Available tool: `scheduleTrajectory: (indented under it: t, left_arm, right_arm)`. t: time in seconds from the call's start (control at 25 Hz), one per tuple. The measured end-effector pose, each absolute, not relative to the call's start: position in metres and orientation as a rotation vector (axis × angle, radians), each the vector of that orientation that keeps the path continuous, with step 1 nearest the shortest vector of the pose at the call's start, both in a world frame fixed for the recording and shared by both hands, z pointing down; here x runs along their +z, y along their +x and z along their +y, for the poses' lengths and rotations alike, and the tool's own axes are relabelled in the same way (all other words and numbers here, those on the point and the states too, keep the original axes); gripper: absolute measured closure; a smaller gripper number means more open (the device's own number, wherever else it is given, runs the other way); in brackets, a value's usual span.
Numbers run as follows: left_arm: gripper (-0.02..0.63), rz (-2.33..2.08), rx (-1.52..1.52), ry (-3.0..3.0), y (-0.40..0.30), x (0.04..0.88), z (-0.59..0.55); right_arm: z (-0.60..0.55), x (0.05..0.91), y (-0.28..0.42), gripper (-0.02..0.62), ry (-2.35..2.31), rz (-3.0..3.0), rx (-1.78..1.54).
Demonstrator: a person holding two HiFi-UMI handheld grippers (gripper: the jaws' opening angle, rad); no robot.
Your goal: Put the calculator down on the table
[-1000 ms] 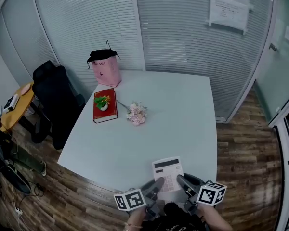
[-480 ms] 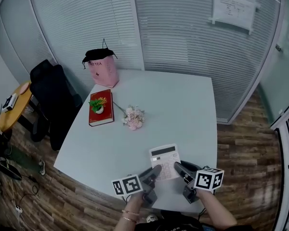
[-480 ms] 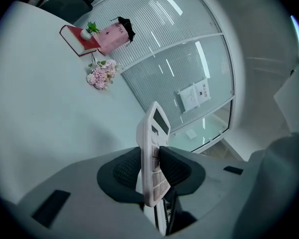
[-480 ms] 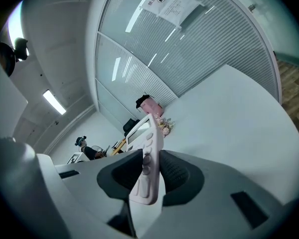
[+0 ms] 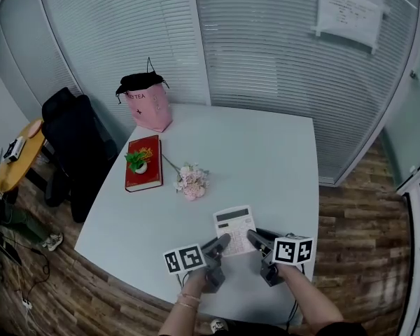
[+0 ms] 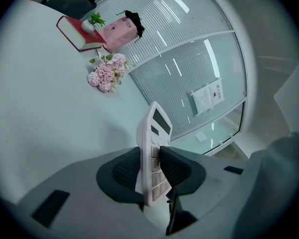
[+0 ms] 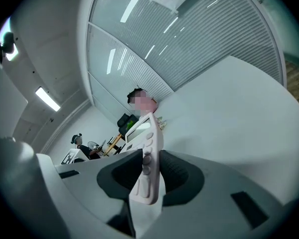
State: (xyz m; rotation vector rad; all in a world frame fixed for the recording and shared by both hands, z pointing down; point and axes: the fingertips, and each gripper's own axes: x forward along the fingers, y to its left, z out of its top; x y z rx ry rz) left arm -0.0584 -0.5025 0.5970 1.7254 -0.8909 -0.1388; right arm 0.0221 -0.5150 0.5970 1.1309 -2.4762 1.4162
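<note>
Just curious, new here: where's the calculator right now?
In the head view, the calculator is held over the table's near end, clamped by the left gripper and right gripper; the pink flowers lie nearest.

- Calculator (image 5: 234, 222): white, with pale keys and a dark display.
- Table (image 5: 266, 152): plain pale grey-white.
- Book (image 5: 143, 164): red.
- Plant (image 5: 137, 159): green leaves, white pot.
- Flowers (image 5: 191, 181): pale pink.
- Bag (image 5: 148, 107): pink, black at the top.
- Chair (image 5: 73, 138): black.
- Floor (image 5: 364, 215): brown wood planks.
- Left gripper (image 5: 225, 240) and right gripper (image 5: 252, 235): grey, with black pads and black-and-white square markers.
</note>
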Motion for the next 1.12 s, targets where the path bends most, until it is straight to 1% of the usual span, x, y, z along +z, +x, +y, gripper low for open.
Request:
scheduleTrajectory:
  t: [0.32,0.56,0.84,1.12]
  left_arm:
    - [0.469,-0.932,-0.083,1.618,-0.053,0.642,-0.540]
    - [0.466,-0.941,-0.063,1.559,-0.053,0.665,-0.555]
    - [0.460,-0.974,0.045,1.531,-0.053,0.687,-0.558]
    - [0.456,-1.029,0.118,1.532,-0.053,0.692,-0.563]
  right_arm:
    - [-0.553,0.640,0.028,0.476,1.156,-2.361,1.544]
    - [-0.572,0.660,0.027,0.474,1.125,-2.309,1.466]
    - [-0.574,0.683,0.028,0.471,1.121,-2.225,1.420]
    - [-0.578,0.690,0.029,0.468,1.161,-2.187,1.345]
